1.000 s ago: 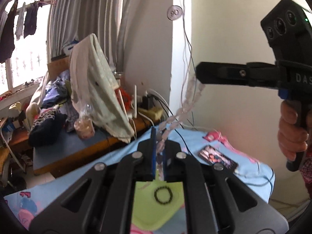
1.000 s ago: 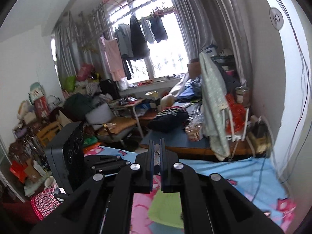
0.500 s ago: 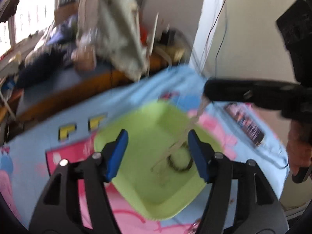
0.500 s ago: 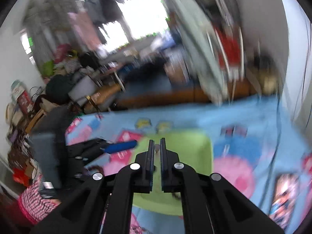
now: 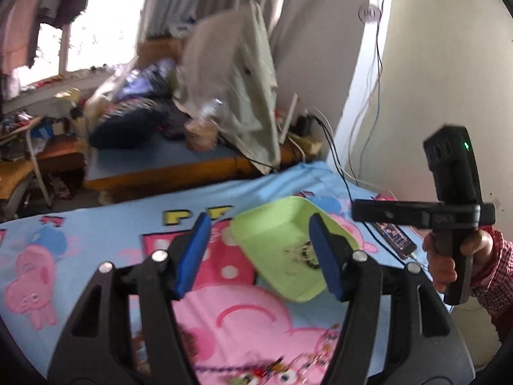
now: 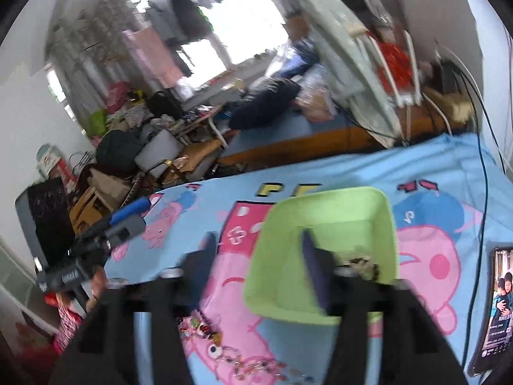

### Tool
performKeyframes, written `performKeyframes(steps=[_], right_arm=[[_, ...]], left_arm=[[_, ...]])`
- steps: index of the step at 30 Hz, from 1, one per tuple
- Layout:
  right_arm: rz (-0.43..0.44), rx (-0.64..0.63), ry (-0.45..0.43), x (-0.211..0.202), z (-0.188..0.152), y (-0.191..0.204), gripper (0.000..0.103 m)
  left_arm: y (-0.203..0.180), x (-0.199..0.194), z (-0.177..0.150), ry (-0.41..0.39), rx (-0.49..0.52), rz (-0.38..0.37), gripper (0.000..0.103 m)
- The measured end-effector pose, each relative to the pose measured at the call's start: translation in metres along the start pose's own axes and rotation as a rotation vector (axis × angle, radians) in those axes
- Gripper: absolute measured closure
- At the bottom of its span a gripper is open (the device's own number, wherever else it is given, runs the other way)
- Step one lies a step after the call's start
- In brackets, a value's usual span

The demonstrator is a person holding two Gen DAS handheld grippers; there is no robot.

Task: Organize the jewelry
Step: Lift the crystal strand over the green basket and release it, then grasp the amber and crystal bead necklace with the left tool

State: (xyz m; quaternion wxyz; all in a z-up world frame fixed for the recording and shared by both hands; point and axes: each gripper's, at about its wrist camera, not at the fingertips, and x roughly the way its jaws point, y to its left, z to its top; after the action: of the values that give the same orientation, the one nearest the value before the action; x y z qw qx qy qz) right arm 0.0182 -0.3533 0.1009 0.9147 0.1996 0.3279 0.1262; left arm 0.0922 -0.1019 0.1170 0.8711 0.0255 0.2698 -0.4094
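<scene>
Jewelry [image 5: 301, 253] in unlabelled green tray [image 5: 275, 224].

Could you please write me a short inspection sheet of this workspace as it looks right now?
Surface: cartoon-print bedsheet, blue and pink.
Job's things: green tray holding dark jewelry; loose jewelry on the sheet, near the camera.
Clutter: phone beside the tray.
Grippers: left gripper open, nothing between its jaws; right gripper blurred, jaws apart and just been opening, nothing visibly between them.
Cables: dark cable across the sheet; more on the wall.
Surroundings: cluttered room, window, hanging clothes.
</scene>
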Motion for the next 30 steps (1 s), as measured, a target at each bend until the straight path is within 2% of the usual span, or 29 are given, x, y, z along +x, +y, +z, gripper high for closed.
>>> performKeyframes(steps=[3, 7, 10, 14, 16, 19, 21, 24, 26, 28, 29, 30], right_arm=[[0.027, -0.112, 0.029, 0.009, -0.025, 0.028, 0.072], [0.04, -0.159, 0.079, 0.023, -0.064, 0.037, 0.072], [0.005, -0.119, 0.117, 0.027, -0.089, 0.022, 0.072], [-0.075, -0.069, 0.136, 0.017, -0.112, -0.007, 0.072], [-0.105, -0.048, 0.132, 0.004, -0.121, -0.021, 0.072], [-0.144, -0.096, 0.145, -0.009, -0.132, -0.025, 0.065], [-0.188, -0.163, 0.163, -0.011, -0.141, -0.023, 0.06], [-0.253, -0.243, 0.193, -0.006, -0.152, -0.022, 0.06], [-0.265, -0.275, 0.201, -0.001, -0.157, -0.022, 0.06], [-0.275, -0.314, 0.205, 0.007, -0.16, -0.019, 0.06], [-0.28, -0.333, 0.207, 0.011, -0.161, -0.017, 0.06], [-0.282, -0.345, 0.214, 0.014, -0.162, -0.016, 0.06]], left_arm=[[0.013, -0.021, -0.021, -0.013, -0.019, 0.036, 0.042], [0.023, -0.032, -0.062, 0.034, -0.035, 0.051, 0.042], [0.013, -0.034, -0.099, 0.089, -0.01, -0.005, 0.042], [-0.029, -0.025, -0.139, 0.162, 0.111, -0.096, 0.042], [-0.051, -0.014, -0.15, 0.197, 0.173, -0.134, 0.042], [-0.081, 0.007, -0.159, 0.233, 0.281, -0.138, 0.041], [-0.092, 0.022, -0.161, 0.252, 0.331, -0.129, 0.031], [-0.101, 0.042, -0.162, 0.295, 0.357, -0.123, 0.03], [-0.105, 0.054, -0.164, 0.319, 0.375, -0.121, 0.03], [-0.105, 0.066, -0.166, 0.375, 0.377, -0.108, 0.048], [-0.103, 0.067, -0.166, 0.375, 0.361, -0.12, 0.05], [-0.102, 0.069, -0.165, 0.381, 0.351, -0.136, 0.061]])
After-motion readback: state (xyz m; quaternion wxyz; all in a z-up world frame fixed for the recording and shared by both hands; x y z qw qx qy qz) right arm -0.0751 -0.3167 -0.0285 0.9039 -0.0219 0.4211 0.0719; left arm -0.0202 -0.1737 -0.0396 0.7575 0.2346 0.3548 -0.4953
